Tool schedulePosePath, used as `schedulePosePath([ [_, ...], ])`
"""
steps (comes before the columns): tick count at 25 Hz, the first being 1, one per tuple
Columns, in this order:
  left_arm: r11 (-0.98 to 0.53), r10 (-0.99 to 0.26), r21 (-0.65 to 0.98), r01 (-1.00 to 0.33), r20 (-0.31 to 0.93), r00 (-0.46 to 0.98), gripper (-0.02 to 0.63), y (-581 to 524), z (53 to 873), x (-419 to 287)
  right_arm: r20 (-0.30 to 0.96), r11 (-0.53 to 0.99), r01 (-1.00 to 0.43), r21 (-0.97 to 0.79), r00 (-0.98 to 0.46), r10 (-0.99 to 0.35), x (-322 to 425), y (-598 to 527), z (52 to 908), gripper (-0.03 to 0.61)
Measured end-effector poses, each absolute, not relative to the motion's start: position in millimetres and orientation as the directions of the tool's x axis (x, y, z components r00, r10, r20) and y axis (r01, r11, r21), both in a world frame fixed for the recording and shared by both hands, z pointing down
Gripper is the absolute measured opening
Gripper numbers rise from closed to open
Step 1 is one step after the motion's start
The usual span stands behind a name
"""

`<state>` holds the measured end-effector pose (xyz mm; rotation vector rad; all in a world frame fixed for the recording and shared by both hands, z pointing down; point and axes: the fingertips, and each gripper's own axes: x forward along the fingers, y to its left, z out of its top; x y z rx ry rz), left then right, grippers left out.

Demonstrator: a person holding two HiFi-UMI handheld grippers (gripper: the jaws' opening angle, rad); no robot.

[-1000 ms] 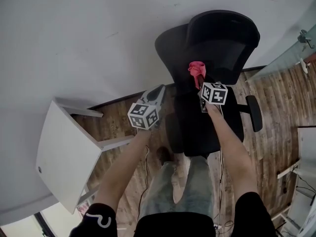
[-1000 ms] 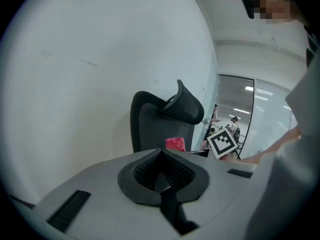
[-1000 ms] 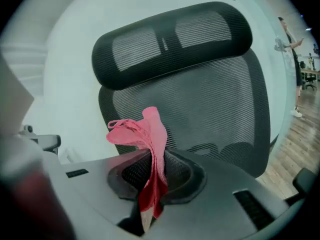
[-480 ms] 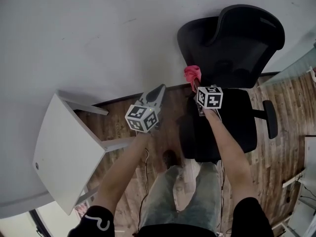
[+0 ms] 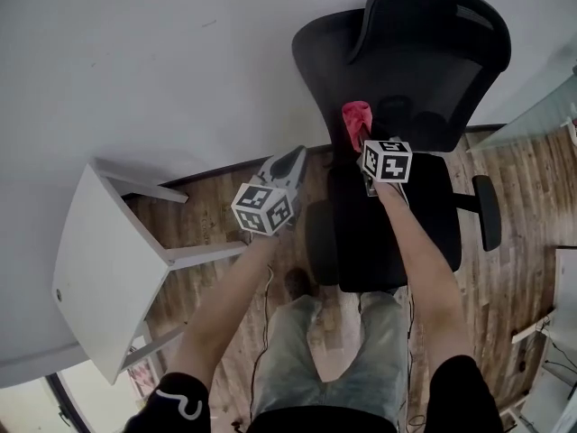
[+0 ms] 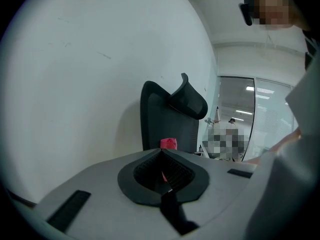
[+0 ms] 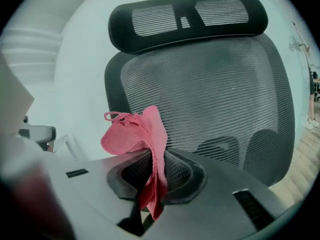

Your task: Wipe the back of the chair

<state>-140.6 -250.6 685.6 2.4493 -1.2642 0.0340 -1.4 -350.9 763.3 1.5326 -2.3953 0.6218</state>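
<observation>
A black mesh office chair (image 5: 424, 70) with a headrest (image 7: 187, 16) stands by the white wall, its backrest (image 7: 210, 99) facing me. My right gripper (image 5: 359, 132) is shut on a pink cloth (image 7: 145, 139), held just in front of the lower backrest; the pink cloth (image 5: 357, 120) pokes up past the jaws. My left gripper (image 5: 290, 165) is shut on nothing, left of the chair and apart from it. In the left gripper view the chair (image 6: 167, 121) shows side-on, with the cloth (image 6: 168, 143) beyond the jaw tips.
A white table (image 5: 104, 269) stands at the left. The chair's armrest (image 5: 489, 210) juts out on the right over the wooden floor (image 5: 518, 260). A glass partition (image 6: 250, 119) lies behind the chair. My legs stand before the seat (image 5: 388, 233).
The view has swung, with the chair now sitting higher and more central. Both grippers have risen a little; the right one still holds the cloth by the lower backrest.
</observation>
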Motion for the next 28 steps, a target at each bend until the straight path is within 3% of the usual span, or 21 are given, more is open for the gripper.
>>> schedulePosePath([
  [18,-0.568,-0.751,0.307,-0.764,0.185,0.633,0.025,-251,662,40,0.495,0.226,-0.953,-0.201,-0.298,-0.816,236,-382,783,0.074],
  [28,-0.587,-0.733,0.287,-0.757,0.208,0.648,0.025,-253,649,75,0.564,0.116,-0.991,-0.070,-0.135,-0.815,342,-385,777,0.072],
])
